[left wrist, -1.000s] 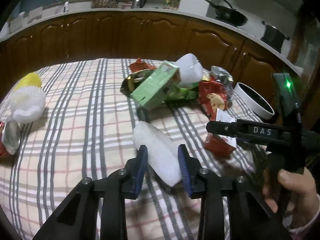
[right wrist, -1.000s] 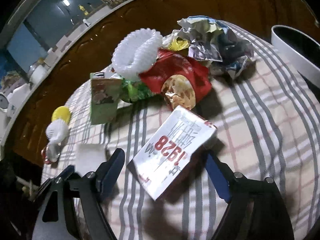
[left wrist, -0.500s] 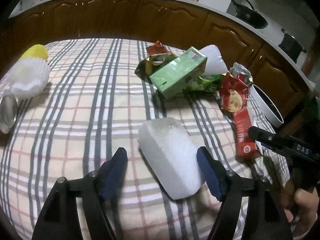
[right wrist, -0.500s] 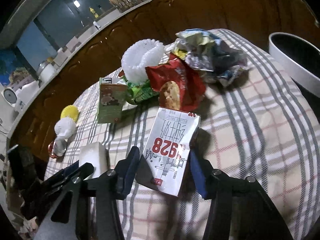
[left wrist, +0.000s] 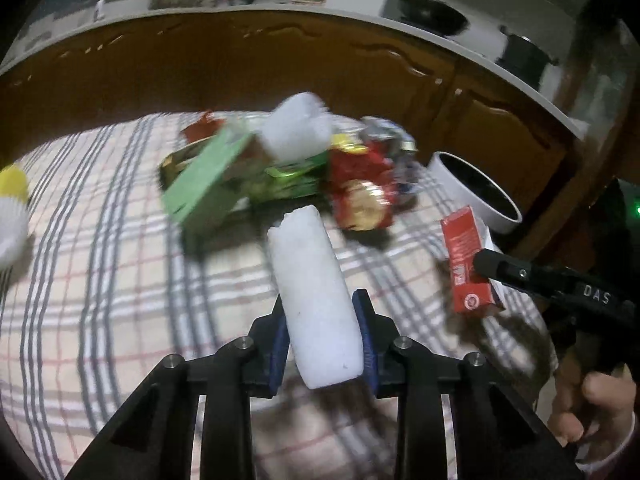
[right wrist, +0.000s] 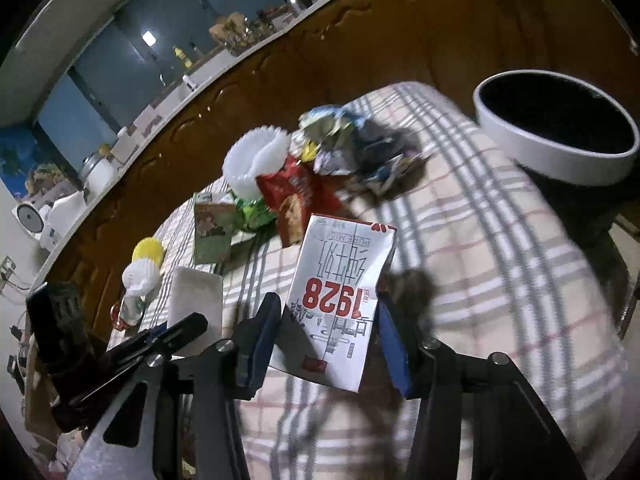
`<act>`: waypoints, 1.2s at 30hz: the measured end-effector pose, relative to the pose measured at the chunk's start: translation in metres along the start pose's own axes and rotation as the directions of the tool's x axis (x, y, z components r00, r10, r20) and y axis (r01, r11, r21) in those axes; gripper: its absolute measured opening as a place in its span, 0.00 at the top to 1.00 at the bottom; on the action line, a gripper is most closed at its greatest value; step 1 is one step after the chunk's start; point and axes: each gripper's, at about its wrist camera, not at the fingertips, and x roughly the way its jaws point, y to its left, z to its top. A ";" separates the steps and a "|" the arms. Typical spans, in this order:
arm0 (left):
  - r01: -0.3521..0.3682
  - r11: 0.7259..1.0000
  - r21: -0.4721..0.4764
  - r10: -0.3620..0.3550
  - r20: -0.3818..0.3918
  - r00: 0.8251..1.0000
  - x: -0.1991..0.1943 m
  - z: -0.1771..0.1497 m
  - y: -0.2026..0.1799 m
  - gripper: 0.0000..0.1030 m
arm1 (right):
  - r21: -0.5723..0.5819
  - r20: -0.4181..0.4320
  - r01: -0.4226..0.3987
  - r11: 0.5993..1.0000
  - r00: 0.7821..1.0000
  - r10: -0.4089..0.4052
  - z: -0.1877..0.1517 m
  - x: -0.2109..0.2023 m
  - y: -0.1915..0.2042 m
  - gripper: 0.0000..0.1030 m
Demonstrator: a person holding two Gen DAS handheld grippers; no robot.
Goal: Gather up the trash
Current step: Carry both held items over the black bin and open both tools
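Observation:
My left gripper [left wrist: 321, 322] is shut on a white foam block [left wrist: 310, 292] and holds it above the checked tablecloth [left wrist: 100, 272]. My right gripper [right wrist: 329, 330] is shut on a red and white "1928" milk carton [right wrist: 340, 300], lifted off the cloth; the carton also shows in the left wrist view [left wrist: 466, 264]. A white trash bin with a dark inside [right wrist: 556, 140] stands at the table's right edge, beyond the carton. It also shows in the left wrist view [left wrist: 474, 192].
A heap of trash lies at the far middle: a green carton [left wrist: 204, 180], a white foam net [left wrist: 298, 128], red snack bags [left wrist: 360, 192] and crumpled foil wrappers [right wrist: 352, 148]. Yellow and white foam nets [right wrist: 144, 264] lie at the far left. Wooden cabinets [left wrist: 280, 72] stand behind.
My left gripper has shut on the foam block and lifted it. My right gripper has raised the milk carton off the cloth and moved closer to the bin.

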 end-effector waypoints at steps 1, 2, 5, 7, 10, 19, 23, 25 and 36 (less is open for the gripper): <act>0.008 1.000 0.011 -0.008 -0.002 1.000 0.002 0.002 -0.005 0.72 | 0.002 0.009 0.003 1.000 1.000 -0.003 0.001 -0.004 -0.003 0.53; 0.017 1.000 0.025 -0.016 -0.003 1.000 0.004 0.005 -0.012 0.72 | 0.006 0.018 0.007 1.000 1.000 -0.007 0.003 -0.008 -0.006 0.53; 0.041 0.997 0.062 -0.041 0.000 0.999 0.007 0.015 -0.028 0.72 | 0.015 0.040 0.021 1.000 0.999 -0.022 0.008 -0.018 -0.017 0.53; 0.054 0.995 0.086 -0.055 0.006 0.998 0.011 0.022 -0.039 0.72 | 0.025 0.057 0.031 0.999 0.998 -0.032 0.012 -0.027 -0.027 0.53; 0.082 0.990 0.115 -0.083 0.006 0.997 0.020 0.035 -0.056 0.72 | 0.037 0.085 0.046 0.998 0.995 -0.049 0.021 -0.039 -0.041 0.53; 0.141 0.974 0.177 -0.138 -0.029 0.990 0.069 0.065 -0.099 0.72 | 0.083 0.156 0.107 0.991 0.981 -0.119 0.049 -0.066 -0.088 0.54; 0.145 0.966 0.216 -0.139 -0.043 0.989 0.093 0.078 -0.116 0.71 | 0.096 0.173 0.133 0.987 0.974 -0.148 0.061 -0.071 -0.104 0.54; 0.154 0.962 0.226 -0.145 -0.056 0.988 0.108 0.086 -0.125 0.71 | 0.098 0.180 0.144 0.985 0.971 -0.160 0.068 -0.073 -0.113 0.54; 0.181 0.951 0.250 -0.166 -0.080 0.983 0.172 0.140 -0.170 0.70 | 0.115 0.185 0.182 0.977 0.962 -0.201 0.110 -0.074 -0.153 0.54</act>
